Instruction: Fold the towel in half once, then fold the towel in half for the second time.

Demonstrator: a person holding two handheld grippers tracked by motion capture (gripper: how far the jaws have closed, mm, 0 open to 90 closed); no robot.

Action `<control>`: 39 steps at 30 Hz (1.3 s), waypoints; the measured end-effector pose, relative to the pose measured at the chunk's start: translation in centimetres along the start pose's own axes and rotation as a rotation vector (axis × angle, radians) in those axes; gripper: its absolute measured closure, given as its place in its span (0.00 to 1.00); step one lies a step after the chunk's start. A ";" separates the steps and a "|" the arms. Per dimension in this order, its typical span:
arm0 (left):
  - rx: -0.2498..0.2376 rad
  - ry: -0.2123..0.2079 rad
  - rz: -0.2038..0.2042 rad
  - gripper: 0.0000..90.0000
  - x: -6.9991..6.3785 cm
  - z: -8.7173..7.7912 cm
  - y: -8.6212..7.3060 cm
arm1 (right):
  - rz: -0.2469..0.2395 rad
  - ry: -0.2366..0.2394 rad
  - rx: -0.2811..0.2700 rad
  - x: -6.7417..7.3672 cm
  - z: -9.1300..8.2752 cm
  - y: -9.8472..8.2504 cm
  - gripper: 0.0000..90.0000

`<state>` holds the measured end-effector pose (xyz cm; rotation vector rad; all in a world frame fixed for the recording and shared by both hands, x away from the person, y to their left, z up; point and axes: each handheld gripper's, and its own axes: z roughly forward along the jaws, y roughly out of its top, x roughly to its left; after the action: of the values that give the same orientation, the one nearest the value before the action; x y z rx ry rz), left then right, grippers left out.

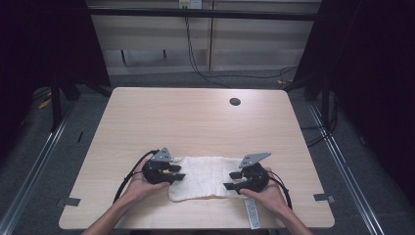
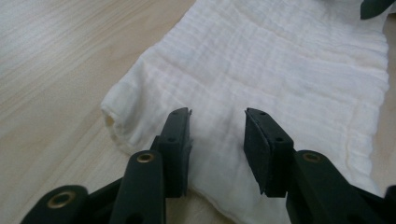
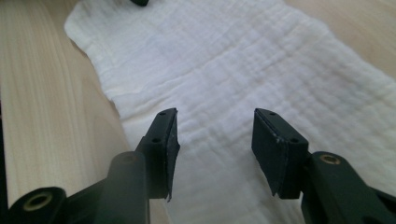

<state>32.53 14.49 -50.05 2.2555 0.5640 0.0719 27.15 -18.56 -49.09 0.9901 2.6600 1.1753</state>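
White cloth (image 1: 205, 177) lies folded flat near the table's (image 1: 195, 117) front edge, between both grippers. Left gripper (image 2: 217, 135) and right gripper (image 3: 215, 140) each stand over one end of the cloth, jaws apart, nothing pinched. It looks light, soft and limp; an end hem or corner should give the surest hold. Gripper views show its crinkled weave and doubled edge; the high view shows a white strip (image 1: 251, 213) just beside the cloth.

High cam: above the person's side, looks fwd/down over bench (image 1: 195, 122). Both gripper cams: close, low, facing each other; all share white cloth (image 1: 205, 177).
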 end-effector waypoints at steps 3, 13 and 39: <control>0.009 -0.040 -0.006 0.90 0.1 -0.1 -0.1 | -0.024 0.013 0.036 0.5 0.6 -0.1 0.60; 0.033 -0.033 0.008 0.97 -1.1 -0.1 0.0 | -0.106 -0.056 0.067 1.7 0.5 -0.2 0.85; 0.030 -0.132 0.022 0.78 -3.4 -1.0 -0.5 | -0.066 -0.023 0.067 2.9 -1.3 -1.2 0.69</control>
<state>29.08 14.07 -49.33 2.2764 0.4734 -0.0745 23.82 -18.28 -48.41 0.9123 2.7084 1.0618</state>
